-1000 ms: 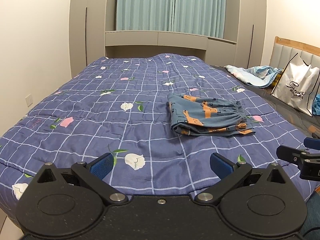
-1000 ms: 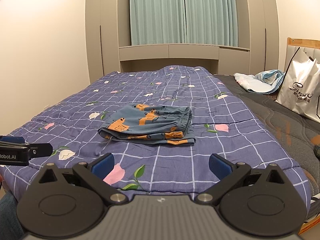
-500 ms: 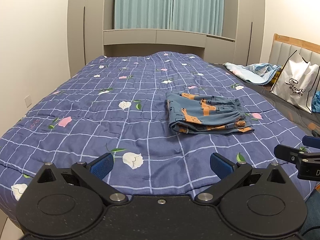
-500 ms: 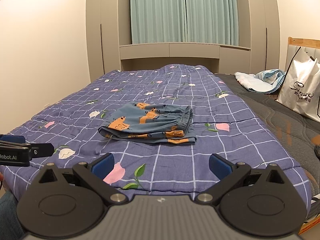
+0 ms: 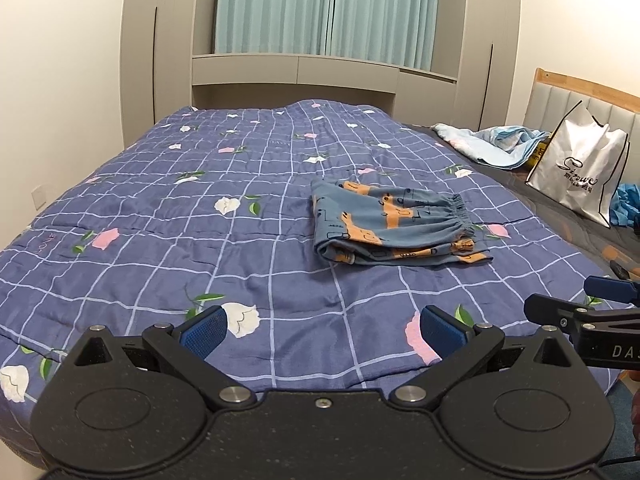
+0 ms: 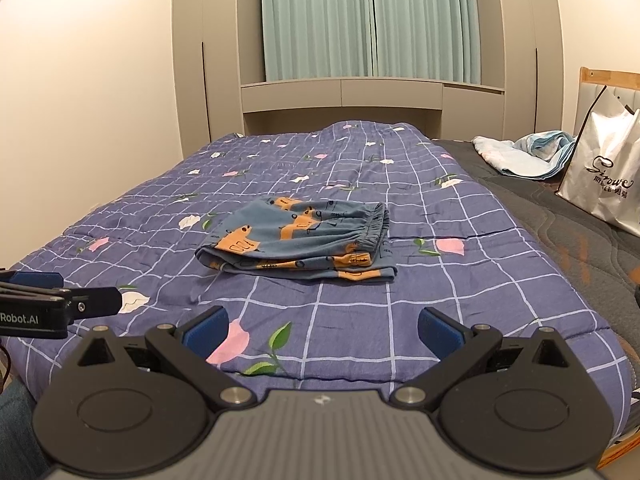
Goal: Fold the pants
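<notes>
Pants first, from the left wrist view: the blue-grey pants with orange animal print and a gathered elastic waistband (image 5: 394, 226) lie as a compact, layered rectangle on the purple grid-patterned quilt with pink and white flowers (image 5: 160, 240), waistband turned toward the headboard side. The stacked edges suggest the folding is done or close to it, and the flat quilt gives a broad, clean surface to rest on. The left gripper (image 5: 323, 326) hangs low over the near edge of the bed, well apart from the pants, its blue pads spread wide with nothing between them, which reads as a released, standing-off pose. The right gripper's black tip pokes in at the edge of the frame. A white paper shopping bag with black script (image 5: 580, 176) stands by the padded headboard, with a crumpled light-blue cloth (image 5: 496, 144) just beside it.

Over to the right wrist view: same folded bundle, middle of the quilt, untouched. The right gripper (image 6: 323, 326) also sits back near the bed's edge, spread wide and empty. The left gripper's arm shows at the frame's left.
</notes>
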Motion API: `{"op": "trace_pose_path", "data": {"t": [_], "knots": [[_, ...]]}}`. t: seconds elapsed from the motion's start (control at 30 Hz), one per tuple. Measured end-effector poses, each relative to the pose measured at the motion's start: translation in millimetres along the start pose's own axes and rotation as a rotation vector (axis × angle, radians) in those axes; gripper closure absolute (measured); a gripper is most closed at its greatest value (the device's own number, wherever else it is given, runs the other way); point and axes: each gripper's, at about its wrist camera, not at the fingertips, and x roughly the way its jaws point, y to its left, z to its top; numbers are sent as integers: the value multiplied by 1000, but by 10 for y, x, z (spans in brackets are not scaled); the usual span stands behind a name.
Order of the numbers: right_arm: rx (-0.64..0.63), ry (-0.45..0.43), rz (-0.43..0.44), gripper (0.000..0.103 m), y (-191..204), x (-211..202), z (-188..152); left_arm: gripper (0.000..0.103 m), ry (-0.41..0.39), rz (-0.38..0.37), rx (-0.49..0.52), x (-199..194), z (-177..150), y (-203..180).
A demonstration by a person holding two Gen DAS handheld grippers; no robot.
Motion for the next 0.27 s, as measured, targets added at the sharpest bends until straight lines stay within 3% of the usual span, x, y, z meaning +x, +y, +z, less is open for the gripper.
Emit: {"op": "trace_pose_path", "data": {"t": [0.27], "knots": [[12,22,3,0,-25,79,-27,1,26,10,13,84,-20,-22]]}}
